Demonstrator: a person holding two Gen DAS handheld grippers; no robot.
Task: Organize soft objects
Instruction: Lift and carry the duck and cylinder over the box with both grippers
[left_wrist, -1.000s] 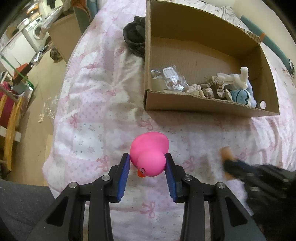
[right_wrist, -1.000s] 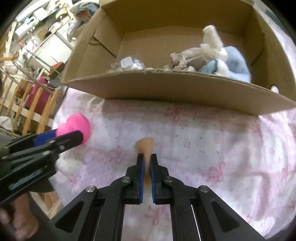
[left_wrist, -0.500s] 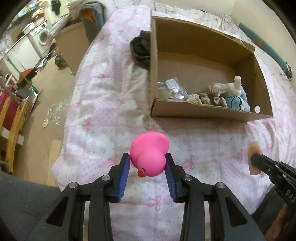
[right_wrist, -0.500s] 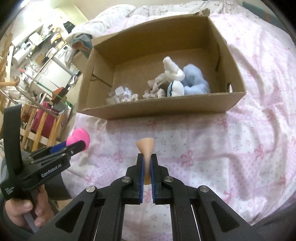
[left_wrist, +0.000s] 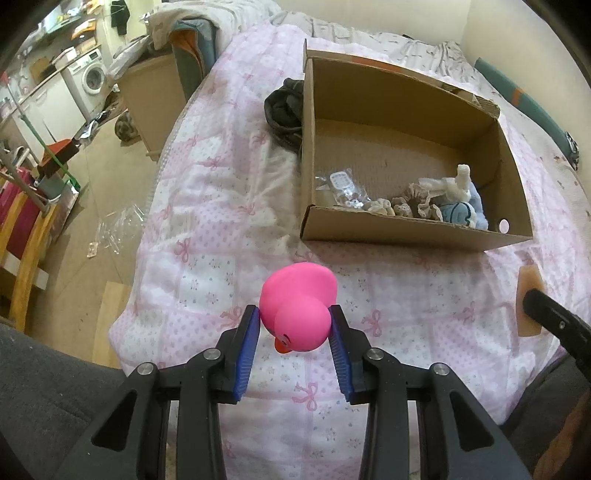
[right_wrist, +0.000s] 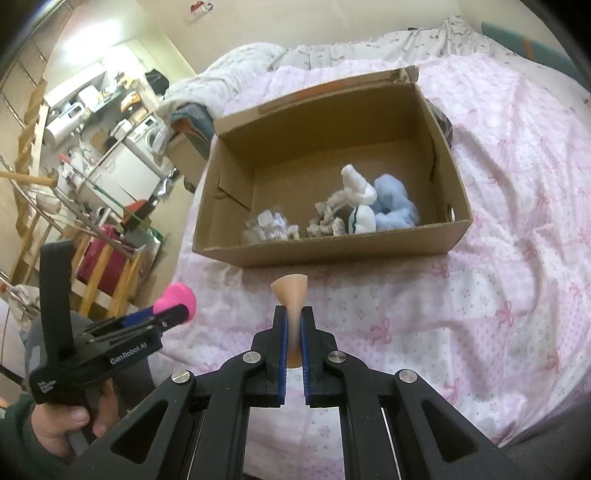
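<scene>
A pink patterned quilt covers the bed and serves as the work surface, and on it an open cardboard box sits ahead of both grippers, plainly the collecting place, since soft things already lie along its near wall: a pale blue plush piece, a white knotted toy, some beige frilly bits and a clear plastic packet. The left gripper has its jaws closed partway on a pink rubber duck, the blue pads pressing its head from both sides, held up over the quilt short of the box, probably ready to be carried in. The right gripper has its jaws nearly together, pinching a thin peach-coloured soft piece that flares out above the pads; what it actually is I cannot tell, as its lower part is hidden between the pads. A dark bundle lies against the box's far left side, half concealed by the wall, and its nature is unclear. The near wall also cuts off the lower parts of the items inside.
</scene>
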